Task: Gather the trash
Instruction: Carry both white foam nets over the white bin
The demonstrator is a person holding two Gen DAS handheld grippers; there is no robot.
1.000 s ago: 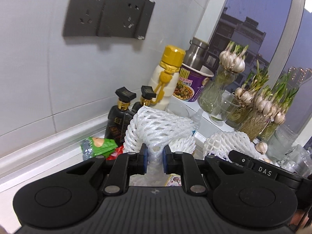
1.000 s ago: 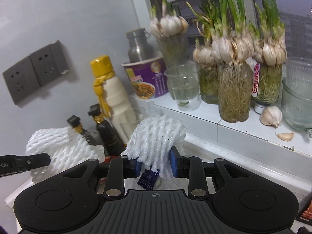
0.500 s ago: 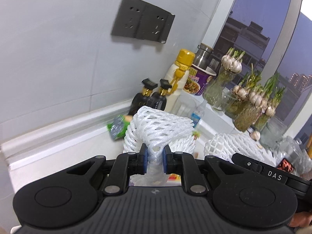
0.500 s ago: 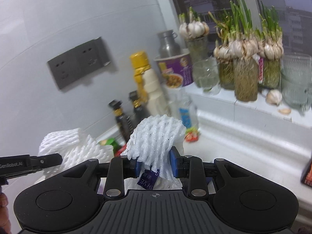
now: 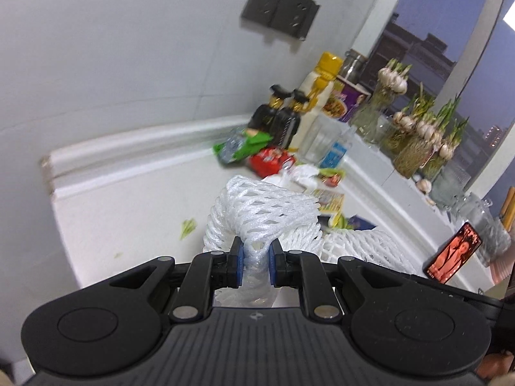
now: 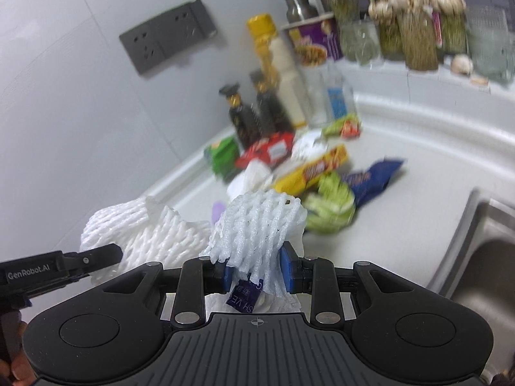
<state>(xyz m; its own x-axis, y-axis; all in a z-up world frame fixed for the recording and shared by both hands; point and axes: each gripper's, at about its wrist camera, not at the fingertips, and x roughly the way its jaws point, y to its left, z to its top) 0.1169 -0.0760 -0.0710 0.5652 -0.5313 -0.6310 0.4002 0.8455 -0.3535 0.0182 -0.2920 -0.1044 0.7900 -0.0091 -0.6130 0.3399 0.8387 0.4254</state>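
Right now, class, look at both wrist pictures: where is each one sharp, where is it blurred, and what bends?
Left wrist view: the left gripper and its foam net are sharp; the wrappers and bottles behind smear; the counter's back edge curves. Right wrist view: the right gripper is crisp, the garlic jars streaked, the socket plate tilted.

Wrappers [image 6: 296, 164] on counter [image 6: 418, 199], bottles [image 6: 254, 112] behind, sink [image 6: 482, 257] right.
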